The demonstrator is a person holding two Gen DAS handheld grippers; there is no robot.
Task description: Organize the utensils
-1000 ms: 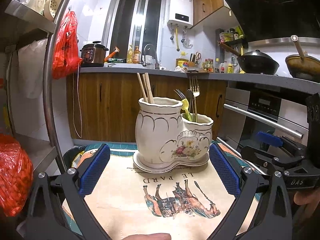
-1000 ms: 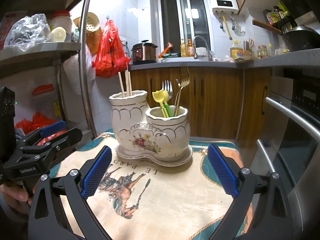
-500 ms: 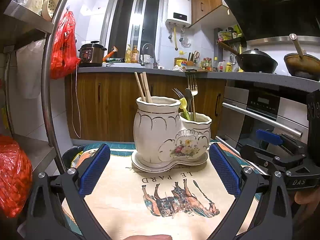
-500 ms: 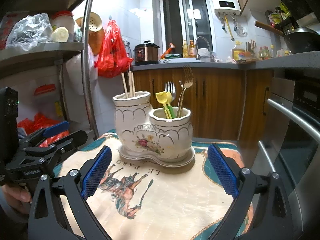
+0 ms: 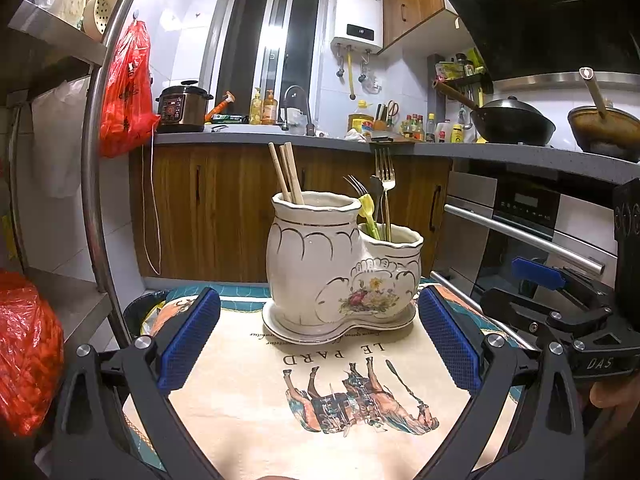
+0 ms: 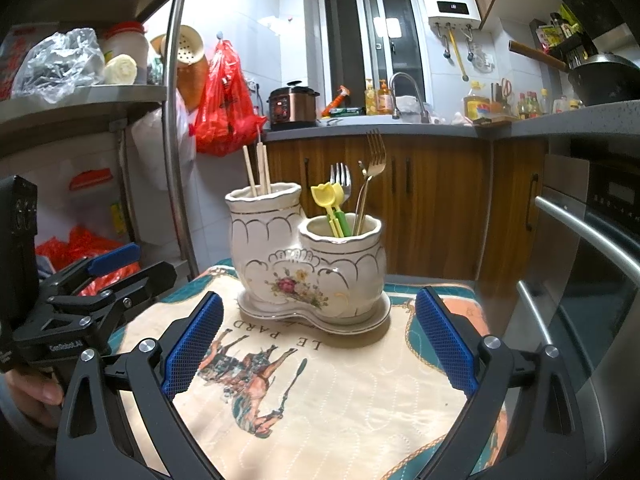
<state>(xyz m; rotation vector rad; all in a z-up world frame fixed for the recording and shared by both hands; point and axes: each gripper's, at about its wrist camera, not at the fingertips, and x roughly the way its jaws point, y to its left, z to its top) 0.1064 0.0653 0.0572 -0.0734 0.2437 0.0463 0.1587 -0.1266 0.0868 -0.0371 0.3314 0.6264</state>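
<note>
Hovering spread and empty, the left hand-held gripper (image 5: 318, 338) and right hand-held gripper (image 6: 320, 342) have barely shifted over the last second; the holder (image 5: 340, 264) only drifts slightly in view. It stands at 12 o'clock on the cloth-covered surface (image 6: 340, 400), chopsticks (image 6: 256, 168) in the tall pot, forks (image 6: 370, 176) and yellow spoon (image 6: 326, 204) in the low one. Nothing lies loose, so sorting looks finished. Bare cloth gives room nearer; the oven handle (image 6: 592, 232) crowds 3 o'clock.

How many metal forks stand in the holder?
2, both in the shorter cup: a gold fork on the right and a silver fork behind the yellow utensils. Others may be hidden.
</note>
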